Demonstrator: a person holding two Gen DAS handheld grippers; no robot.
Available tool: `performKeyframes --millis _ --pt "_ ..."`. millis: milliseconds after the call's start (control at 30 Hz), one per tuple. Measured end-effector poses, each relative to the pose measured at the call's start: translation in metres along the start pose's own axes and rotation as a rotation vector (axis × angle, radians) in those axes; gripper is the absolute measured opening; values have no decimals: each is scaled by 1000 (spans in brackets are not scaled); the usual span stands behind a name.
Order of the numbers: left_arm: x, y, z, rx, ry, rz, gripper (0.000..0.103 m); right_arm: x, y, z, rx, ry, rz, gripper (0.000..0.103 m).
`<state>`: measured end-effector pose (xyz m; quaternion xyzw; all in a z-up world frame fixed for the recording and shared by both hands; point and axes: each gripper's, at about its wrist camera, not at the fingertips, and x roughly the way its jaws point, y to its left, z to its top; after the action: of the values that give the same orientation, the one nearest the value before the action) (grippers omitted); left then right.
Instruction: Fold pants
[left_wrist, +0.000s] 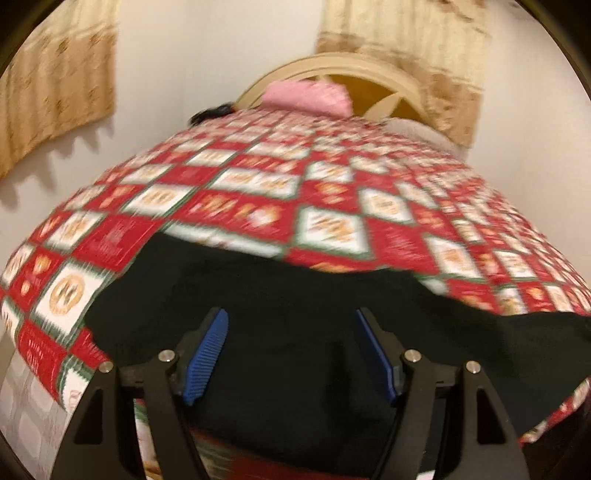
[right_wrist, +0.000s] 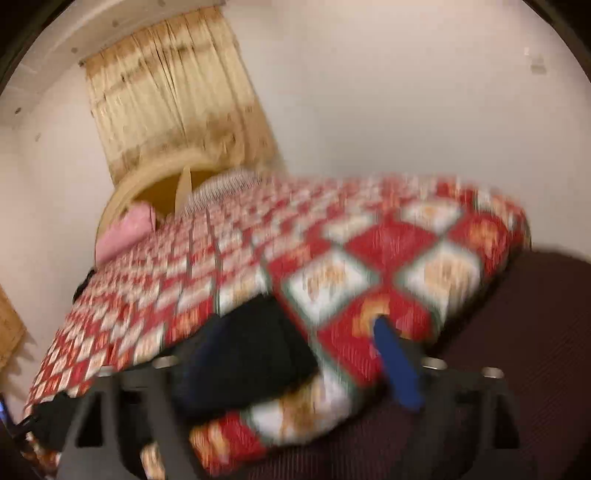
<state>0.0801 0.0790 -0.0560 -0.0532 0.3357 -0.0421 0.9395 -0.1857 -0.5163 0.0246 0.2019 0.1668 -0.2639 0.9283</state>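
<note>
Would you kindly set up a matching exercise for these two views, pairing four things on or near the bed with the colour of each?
Things:
1. pants
2. pillow
3. bedspread
4. pads on the left tool

Colours:
A. pink
B. blue
C. black
D. red and white squares

Pairs: 1-C, 2-A, 3-D, 4-B

The pants lie on the near edge of the bedspread, the pillow rests by the headboard, and the left tool is open over the pants.

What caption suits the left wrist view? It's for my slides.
Open left gripper poised over black pants on a red patchwork bedspread.
</note>
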Motion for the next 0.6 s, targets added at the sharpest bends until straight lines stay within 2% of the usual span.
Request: performKeyframes --millis 67,200,267,300,367,400,433,500,600 --pt "-10 -28 2 50 -24 -62 73 26 5 14 -40 61 39 86" --pt "-12 -65 -1 82 8 -188 73 95 16 14 -149 205 3 85" --pt "-6 -84 -7 102 45 -236 73 112 19 6 -173 244 13 74" --pt "-3 -93 -10 115 59 -244 73 119 22 0 -193 269 18 65" --pt "7 -110 -18 151 94 -252 73 130 31 -5 -280 272 -29 49" --pt "9 -116 -21 158 102 -253 73 133 38 -5 -314 291 -9 29" --pt "14 -122 -25 165 113 -256 73 131 41 -6 -319 303 9 23" --pt "16 -129 -31 162 121 -254 73 130 47 -3 -335 312 8 17" --pt "22 -134 -42 139 130 -212 73 115 56 10 -339 214 11 13"
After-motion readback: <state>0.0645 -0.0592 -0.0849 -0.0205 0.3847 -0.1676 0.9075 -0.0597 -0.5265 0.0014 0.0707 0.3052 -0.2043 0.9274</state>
